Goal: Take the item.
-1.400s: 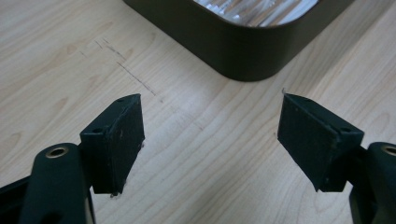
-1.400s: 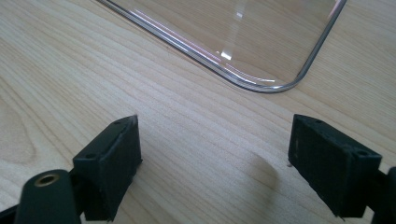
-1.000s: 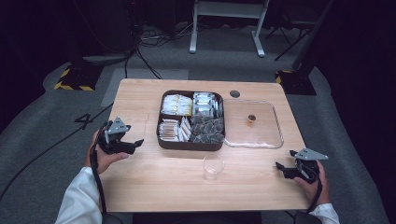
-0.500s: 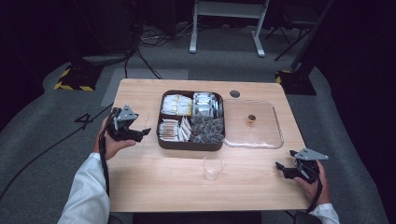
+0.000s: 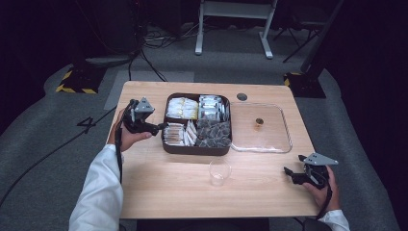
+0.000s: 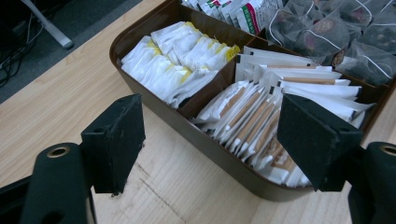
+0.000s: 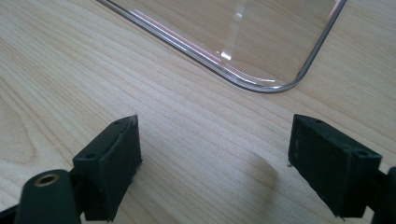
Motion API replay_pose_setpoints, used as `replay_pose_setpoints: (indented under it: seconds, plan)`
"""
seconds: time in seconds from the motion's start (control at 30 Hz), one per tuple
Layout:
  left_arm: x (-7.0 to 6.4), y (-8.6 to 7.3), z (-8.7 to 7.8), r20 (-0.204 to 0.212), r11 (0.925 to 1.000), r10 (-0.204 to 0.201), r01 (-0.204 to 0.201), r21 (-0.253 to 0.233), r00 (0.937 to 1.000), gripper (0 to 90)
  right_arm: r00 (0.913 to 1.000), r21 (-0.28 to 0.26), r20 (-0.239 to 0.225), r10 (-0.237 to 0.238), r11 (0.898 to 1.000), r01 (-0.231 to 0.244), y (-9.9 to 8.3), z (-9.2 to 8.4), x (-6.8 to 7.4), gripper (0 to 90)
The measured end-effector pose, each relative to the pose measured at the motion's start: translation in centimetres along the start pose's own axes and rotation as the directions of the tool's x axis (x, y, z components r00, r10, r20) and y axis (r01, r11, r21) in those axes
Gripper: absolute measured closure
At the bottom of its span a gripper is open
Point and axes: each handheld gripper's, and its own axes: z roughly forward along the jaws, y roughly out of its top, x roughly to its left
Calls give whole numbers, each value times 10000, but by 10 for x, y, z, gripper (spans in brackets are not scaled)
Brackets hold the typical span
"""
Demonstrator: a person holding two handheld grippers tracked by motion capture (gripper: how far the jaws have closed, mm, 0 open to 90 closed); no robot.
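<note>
Packets fill a brown divided box (image 5: 197, 147) at the worktop's (image 5: 159, 197) centre, toward twelve o'clock. It has four compartments: white-and-yellow sachets (image 6: 180, 58) and printed packets (image 5: 211, 107) along the far side, white-and-tan sticks (image 6: 261, 109) and mesh tea bags (image 5: 214, 132) along the near side. One clear lid (image 5: 262, 130) lies flat, touching the box at three o'clock, with a small knob (image 5: 259, 121) on it. One clear cup (image 5: 220, 172) stands at six o'clock from the box, apart from it, bare wood all around.

The left claw (image 6: 229, 135) hovers at the box's nine o'clock rim, jaws spread wide over the stick compartment, holding nothing. The right claw (image 7: 233, 161) sits near the worktop's right front corner, jaws wide apart and empty, just short of the lid's rounded corner (image 7: 280, 86). Dark floor, cables and a stand (image 5: 233, 24) lie beyond the far edge.
</note>
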Motion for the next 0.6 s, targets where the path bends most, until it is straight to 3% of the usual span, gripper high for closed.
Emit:
replay_pose_setpoints:
  seconds: [0.2,0.47,0.6]
  plan:
    - [0,9,13,442,10000,16,-16,2,9990,252,10000,0,-1,4,10000,-4,0,0,0,174]
    - [2,20,30,508,9998,21,-31,207,9987,289,10000,-8,9,-9,10000,9,0,0,0,174]
    - [4,24,37,250,9998,97,-102,189,9996,317,10000,-12,13,-9,10000,9,0,0,0,174]
